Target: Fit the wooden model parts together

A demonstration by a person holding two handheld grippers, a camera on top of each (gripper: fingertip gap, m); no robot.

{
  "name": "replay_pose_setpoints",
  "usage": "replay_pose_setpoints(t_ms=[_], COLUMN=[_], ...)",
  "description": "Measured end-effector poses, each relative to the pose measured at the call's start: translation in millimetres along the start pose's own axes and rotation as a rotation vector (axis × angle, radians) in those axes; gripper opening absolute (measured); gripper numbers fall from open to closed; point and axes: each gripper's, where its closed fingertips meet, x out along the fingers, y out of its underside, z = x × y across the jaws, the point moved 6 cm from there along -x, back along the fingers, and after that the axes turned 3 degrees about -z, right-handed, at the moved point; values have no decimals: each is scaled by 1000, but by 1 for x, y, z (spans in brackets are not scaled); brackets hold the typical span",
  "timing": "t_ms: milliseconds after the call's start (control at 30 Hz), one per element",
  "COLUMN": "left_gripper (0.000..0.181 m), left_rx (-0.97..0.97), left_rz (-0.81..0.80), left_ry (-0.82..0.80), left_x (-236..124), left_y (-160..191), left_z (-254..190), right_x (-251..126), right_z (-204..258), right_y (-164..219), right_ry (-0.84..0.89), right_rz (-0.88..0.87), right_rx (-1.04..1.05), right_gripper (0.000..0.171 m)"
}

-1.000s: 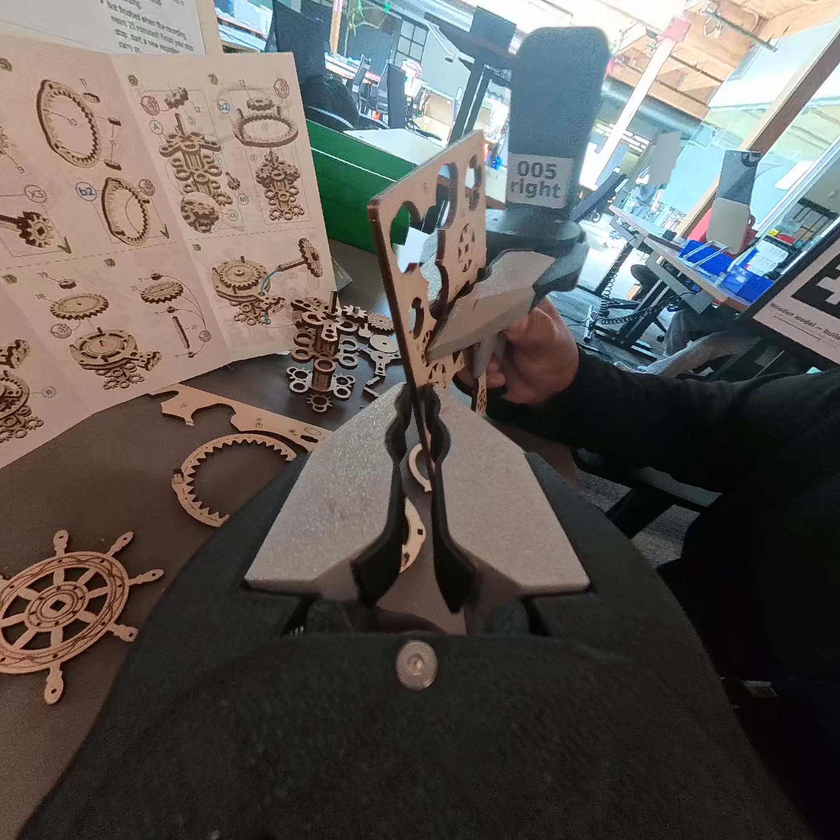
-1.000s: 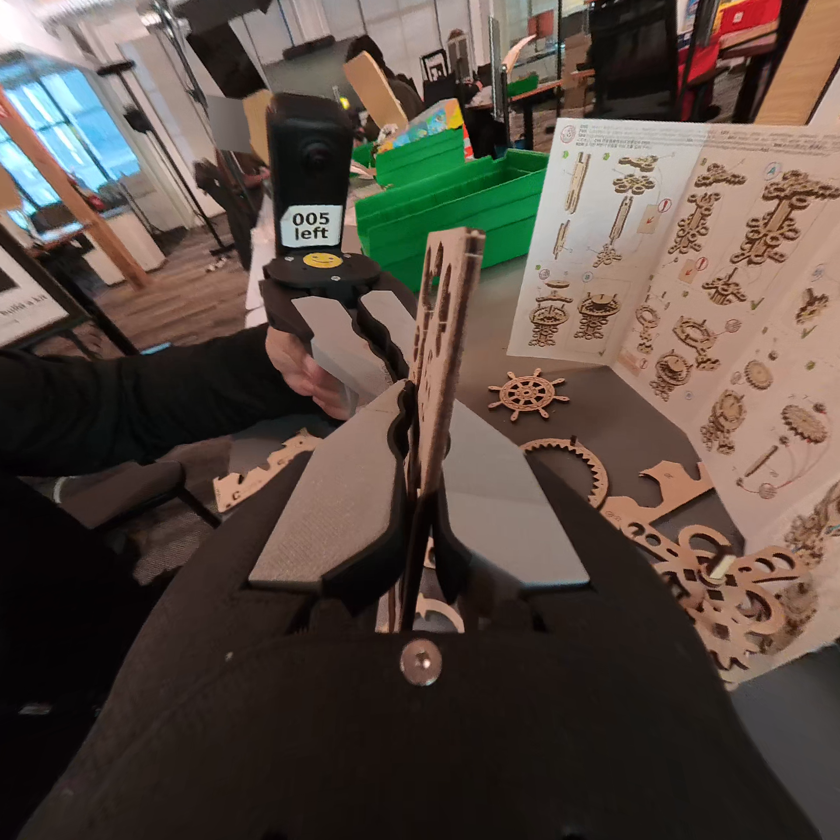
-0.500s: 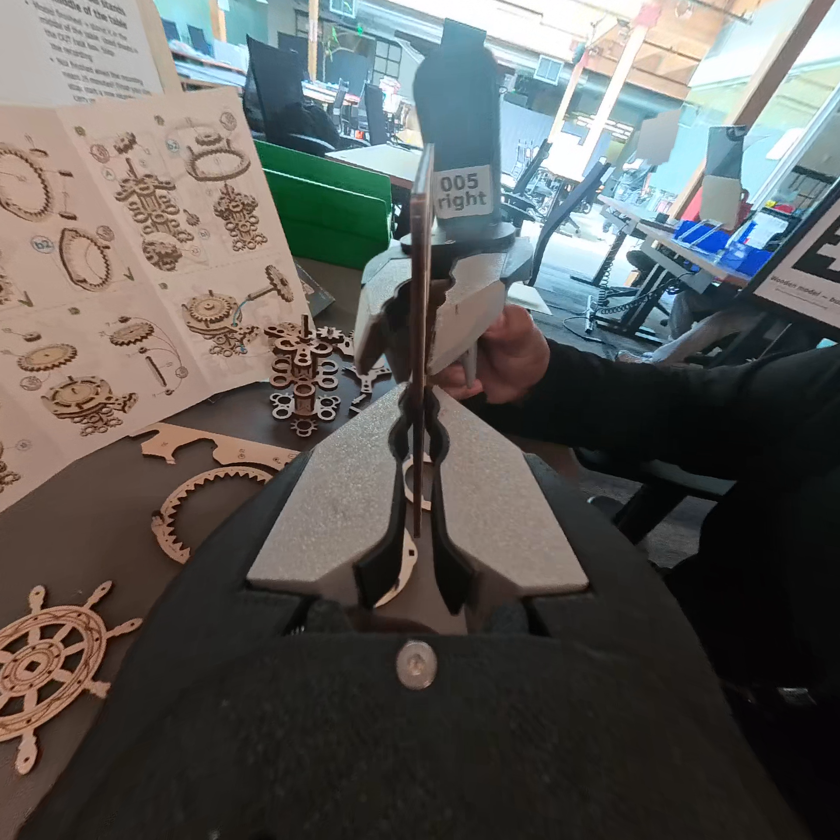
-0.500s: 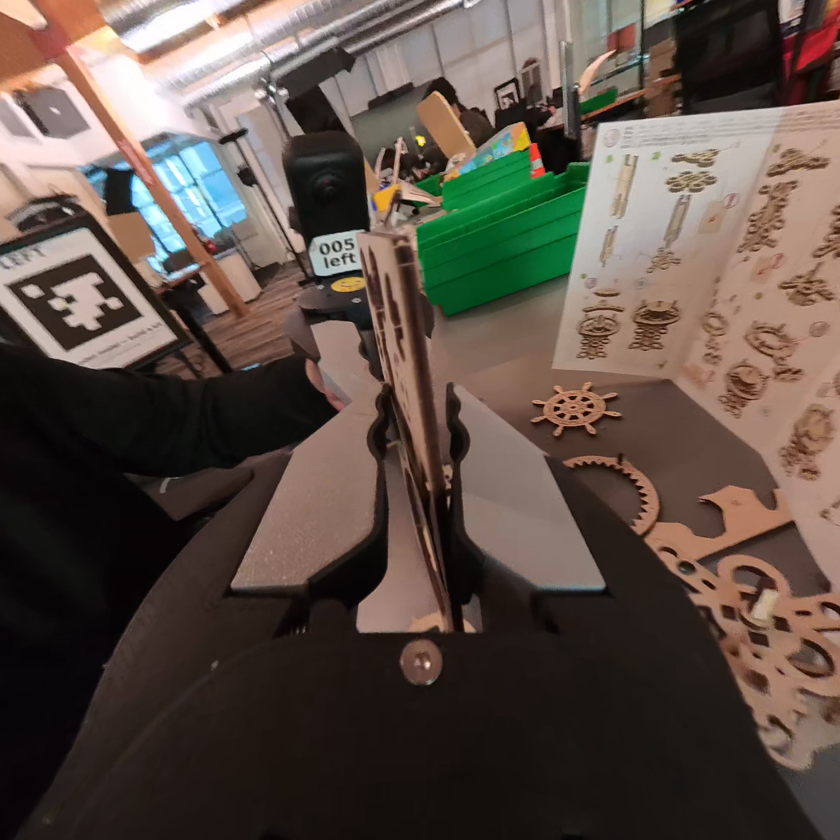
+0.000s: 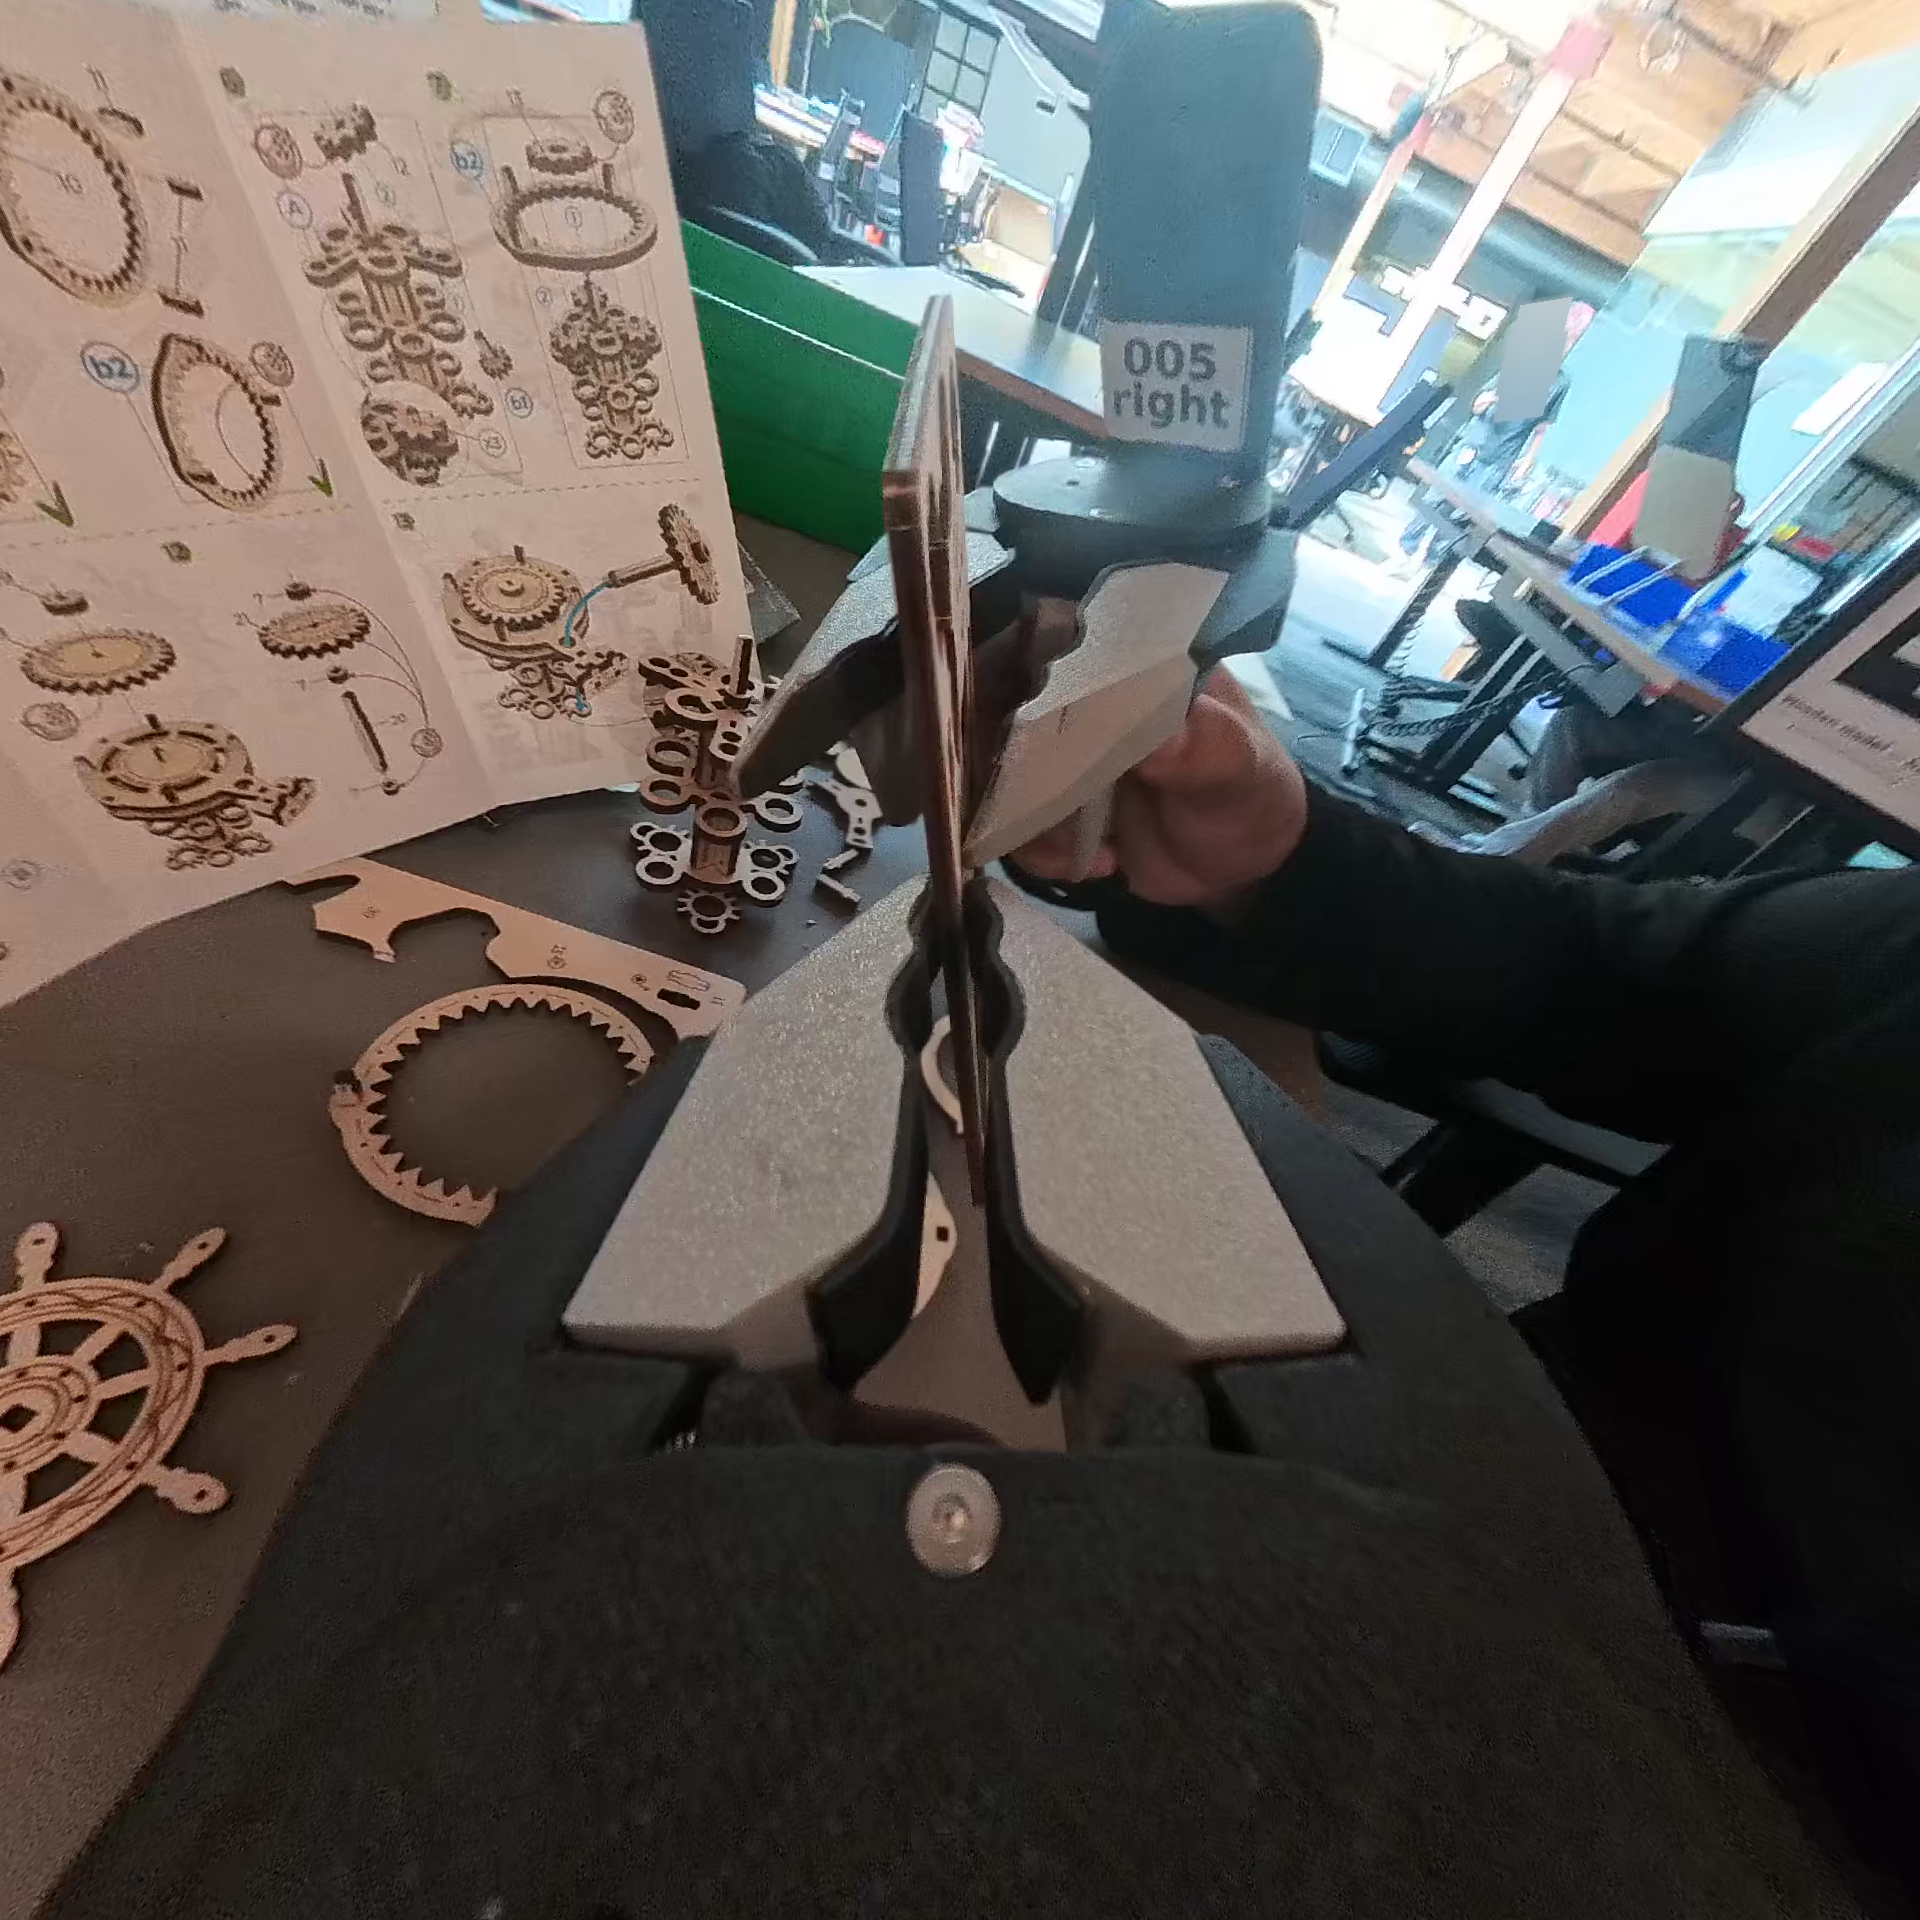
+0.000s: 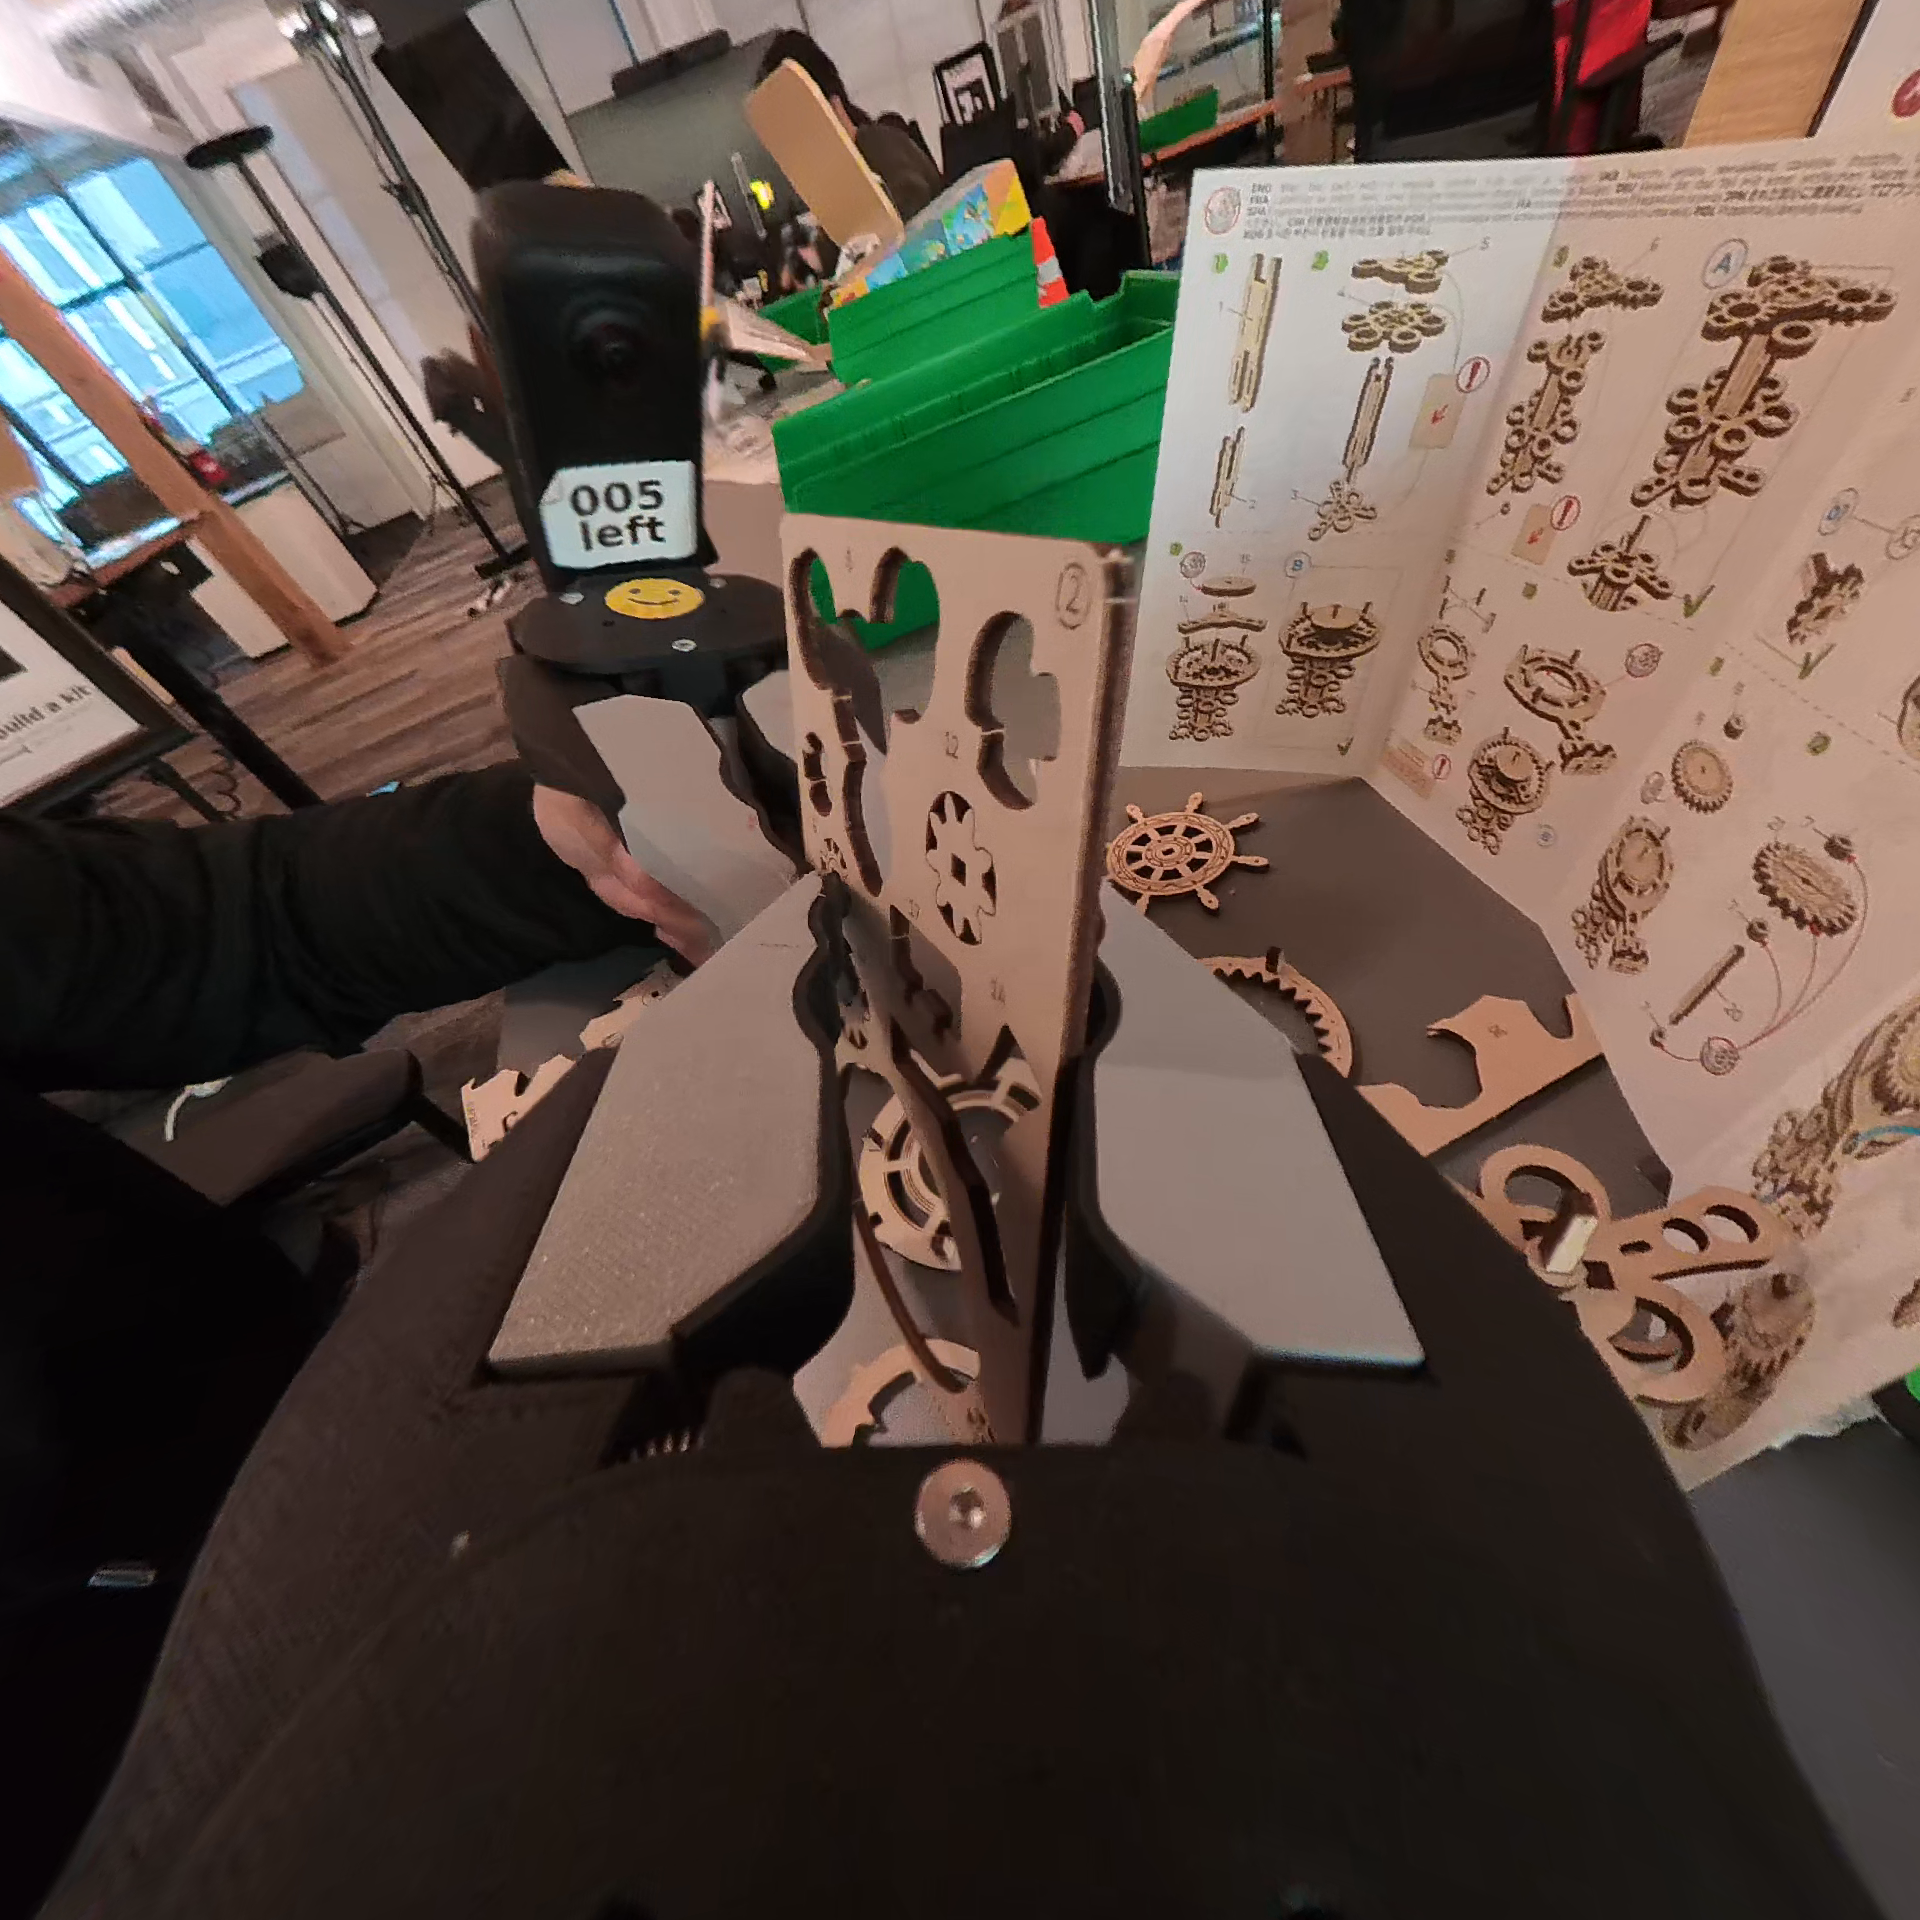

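Note:
A thin wooden parts sheet (image 5: pixel 930 582) with cut-out holes stands upright above the table. My left gripper (image 5: pixel 951 909) is shut on its lower edge, and I see the sheet edge-on. My right gripper (image 6: pixel 956 914) faces the left one with its jaws spread, and the sheet (image 6: pixel 997 748) stands slantwise in the gap, showing its flat face. In the left wrist view the right gripper (image 5: pixel 862 810) shows beyond, a finger on each side of the sheet. The left gripper (image 6: pixel 769 790) shows behind the sheet in the right wrist view.
A folded instruction sheet (image 5: pixel 312 416) stands at the table's back. On the dark table lie a toothed ring (image 5: pixel 488 1101), a ship's wheel (image 5: pixel 83 1392), a stacked-ring assembly (image 5: pixel 717 821) and an offcut strip (image 5: pixel 499 935). Green bins (image 6: pixel 987 416) stand behind. A hand (image 5: pixel 1195 810) holds the right gripper. Less than 4 cm separates the two grippers' tips.
The right gripper was shut on the sheet and has opened its jaws. The sheet has turned and now shows its face to the right wrist view. The left gripper keeps its hold.

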Motion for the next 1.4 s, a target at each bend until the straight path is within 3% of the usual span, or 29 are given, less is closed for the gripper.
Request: replay_pose_setpoints(t_ms=[700, 800, 867, 933, 1133, 1400], left_gripper=[6, 3, 1, 1, 9, 6], left_rx=[-40, -44, -54, -33, -73, -119], left_rz=[16, -9, -26, -9, 35, -27], left_ry=[-43, 13, 47, 51, 23, 78], left_x=[3, 2, 4, 6, 5, 2], left_y=[8, 5, 3, 4, 10, 5], left_z=[10, 4, -1, 1, 7, 4], right_x=[1, -3, -6, -8, -5, -9], right_z=[6, 7, 2, 2, 5, 5], right_y=[3, 0, 2, 1, 4, -1], right_ry=[175, 75, -41, -117, -101, -169], right_rz=[64, -1, -35, -70, -39, -114], right_rx=[-125, -88, 48, 115, 80, 159], right_gripper=[25, 29, 30, 20, 1, 0])
